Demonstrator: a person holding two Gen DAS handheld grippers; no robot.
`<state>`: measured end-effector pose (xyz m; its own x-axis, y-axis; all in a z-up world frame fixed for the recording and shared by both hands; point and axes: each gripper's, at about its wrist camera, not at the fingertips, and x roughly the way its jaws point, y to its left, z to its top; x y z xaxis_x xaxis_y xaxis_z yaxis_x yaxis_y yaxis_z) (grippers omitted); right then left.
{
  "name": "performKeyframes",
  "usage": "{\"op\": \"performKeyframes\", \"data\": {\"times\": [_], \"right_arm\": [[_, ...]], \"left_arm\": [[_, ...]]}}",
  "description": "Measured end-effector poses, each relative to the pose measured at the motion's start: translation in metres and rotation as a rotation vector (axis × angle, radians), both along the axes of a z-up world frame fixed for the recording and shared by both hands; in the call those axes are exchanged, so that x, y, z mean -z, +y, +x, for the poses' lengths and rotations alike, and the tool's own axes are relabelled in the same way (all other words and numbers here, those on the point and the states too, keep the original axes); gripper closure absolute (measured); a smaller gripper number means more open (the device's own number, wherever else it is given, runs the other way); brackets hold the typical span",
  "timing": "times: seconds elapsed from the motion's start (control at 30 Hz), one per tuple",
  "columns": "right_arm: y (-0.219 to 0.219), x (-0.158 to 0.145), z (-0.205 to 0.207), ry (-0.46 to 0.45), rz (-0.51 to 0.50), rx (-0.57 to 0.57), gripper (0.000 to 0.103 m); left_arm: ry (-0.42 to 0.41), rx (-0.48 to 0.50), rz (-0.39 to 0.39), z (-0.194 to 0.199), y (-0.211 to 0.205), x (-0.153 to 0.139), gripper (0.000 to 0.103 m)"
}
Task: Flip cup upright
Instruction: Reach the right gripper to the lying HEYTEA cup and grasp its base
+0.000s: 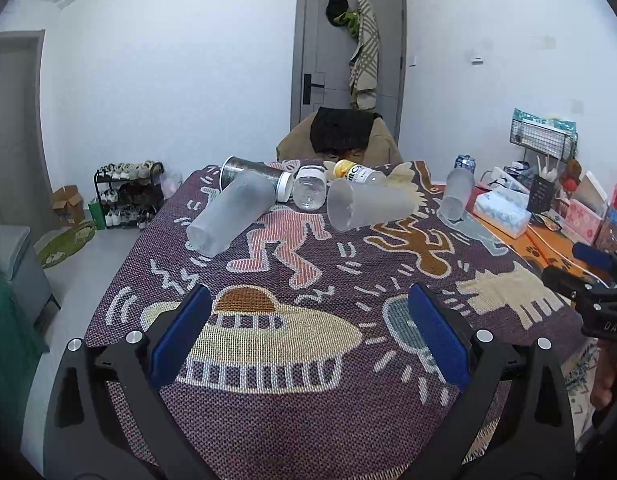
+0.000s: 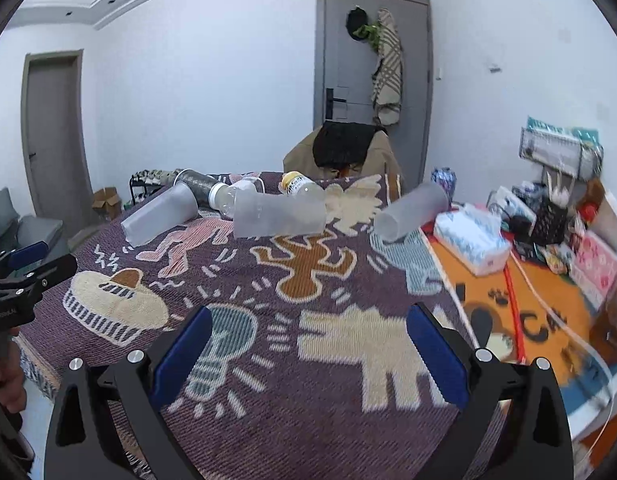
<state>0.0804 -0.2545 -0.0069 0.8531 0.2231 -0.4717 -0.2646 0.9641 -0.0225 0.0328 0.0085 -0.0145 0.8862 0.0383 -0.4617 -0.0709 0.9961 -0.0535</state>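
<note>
Three frosted plastic cups lie on their sides on a patterned woven cloth (image 1: pixel 292 420): a left cup (image 1: pixel 230 212) (image 2: pixel 160 213), a middle cup (image 1: pixel 368 205) (image 2: pixel 278 214) and a right cup (image 1: pixel 456 194) (image 2: pixel 414 210). My left gripper (image 1: pixel 308 332) is open and empty, low over the near cloth, well short of the cups. My right gripper (image 2: pixel 308 340) is open and empty, also over the near cloth. The right gripper shows at the right edge of the left wrist view (image 1: pixel 588 280), and the left gripper at the left edge of the right wrist view (image 2: pixel 24 280).
Behind the cups lie a glittery dark tumbler (image 1: pixel 248 172), a clear jar (image 1: pixel 308 190) and a yellow-capped bottle (image 1: pixel 354 172). A tissue box (image 1: pixel 502 210), a can (image 1: pixel 464 164) and clutter sit on the orange mat at right. A draped chair (image 1: pixel 340 136) stands behind the table.
</note>
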Motion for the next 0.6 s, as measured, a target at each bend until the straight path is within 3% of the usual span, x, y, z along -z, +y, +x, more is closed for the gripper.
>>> {"op": "performKeyframes", "data": {"times": [0.6], "right_arm": [[0.054,-0.025,0.112,-0.016,-0.318,-0.191,0.01]], "left_arm": [[0.074,-0.164,-0.113,0.058,0.046,0.006,0.005]]}}
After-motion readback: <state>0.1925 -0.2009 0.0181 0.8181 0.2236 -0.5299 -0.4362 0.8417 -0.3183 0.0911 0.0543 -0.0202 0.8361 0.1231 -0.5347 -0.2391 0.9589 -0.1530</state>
